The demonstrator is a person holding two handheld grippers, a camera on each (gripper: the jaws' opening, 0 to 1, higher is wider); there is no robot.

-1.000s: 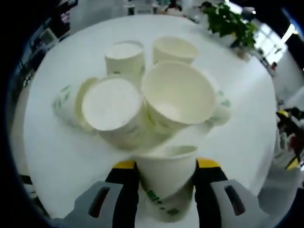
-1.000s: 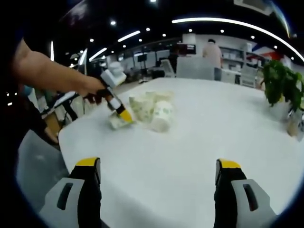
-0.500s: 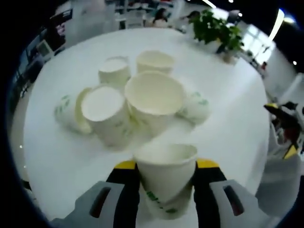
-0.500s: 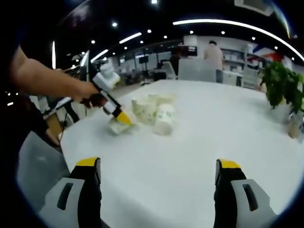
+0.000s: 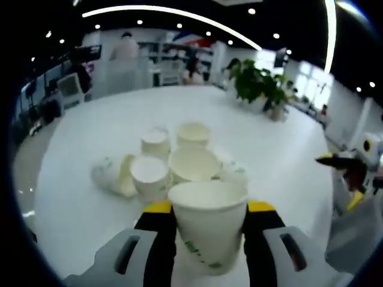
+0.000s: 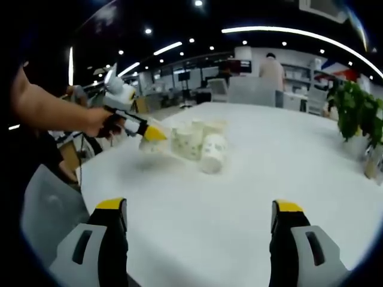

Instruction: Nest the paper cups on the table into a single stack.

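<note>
Gleaming white table (image 6: 251, 197), apparently office.

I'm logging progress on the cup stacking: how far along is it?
Early. Done: nothing clearly nested yet. In hand: the left tongs grip one white paper cup, lifted upright near the loose cluster of white paper cups on the white round table. Left: gathering those cups, one tipped over; the right tongs are open, holding nothing.
</note>
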